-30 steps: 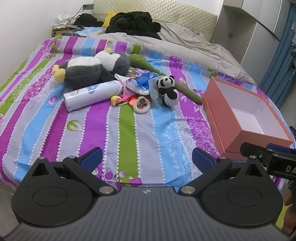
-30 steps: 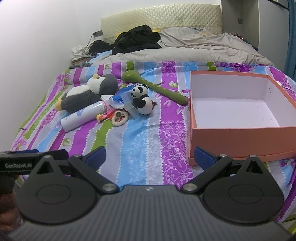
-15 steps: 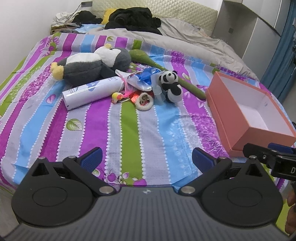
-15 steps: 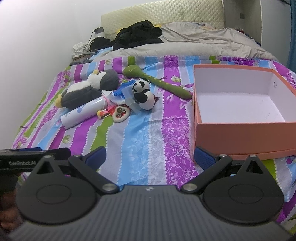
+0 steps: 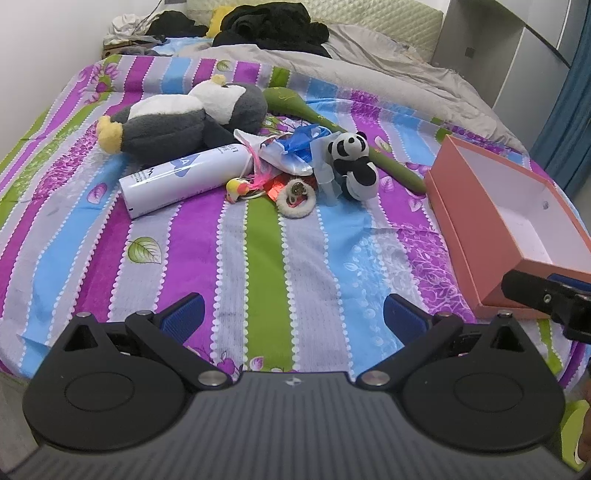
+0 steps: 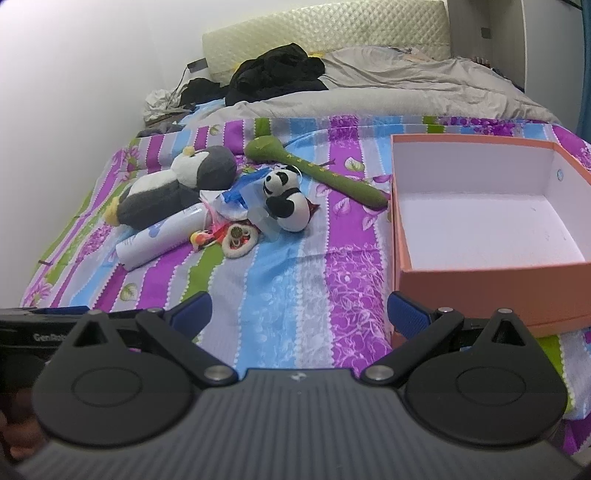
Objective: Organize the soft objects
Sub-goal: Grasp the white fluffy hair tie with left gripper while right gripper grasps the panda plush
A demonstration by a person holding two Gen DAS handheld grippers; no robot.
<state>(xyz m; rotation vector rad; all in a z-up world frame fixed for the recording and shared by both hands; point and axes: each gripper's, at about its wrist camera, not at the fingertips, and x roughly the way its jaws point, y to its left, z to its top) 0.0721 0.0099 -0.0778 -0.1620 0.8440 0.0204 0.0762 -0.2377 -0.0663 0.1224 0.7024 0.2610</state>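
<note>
A grey and white penguin plush [image 5: 177,122] [image 6: 173,184] lies on the striped bedsheet. A small panda plush [image 5: 352,162] [image 6: 286,197] sits to its right, and a long green plush stick [image 5: 332,129] [image 6: 317,171] lies behind the panda. A fluffy white ring [image 5: 295,194] [image 6: 240,238] lies in front. An open empty orange box [image 5: 517,229] [image 6: 487,229] stands at the right. My left gripper [image 5: 291,314] and right gripper [image 6: 299,308] are both open and empty, above the bed's near edge, well short of the toys.
A white spray can [image 5: 184,181] [image 6: 159,240], a blue and white plastic bag [image 5: 291,151] and small trinkets [image 5: 240,186] lie among the toys. Black clothes [image 5: 273,26] and a grey duvet [image 6: 388,88] cover the far bed. A wall runs along the left.
Both grippers have moved forward toward the bed and tilted down a little. The toys and box look nearer. The jaws have stayed open.
</note>
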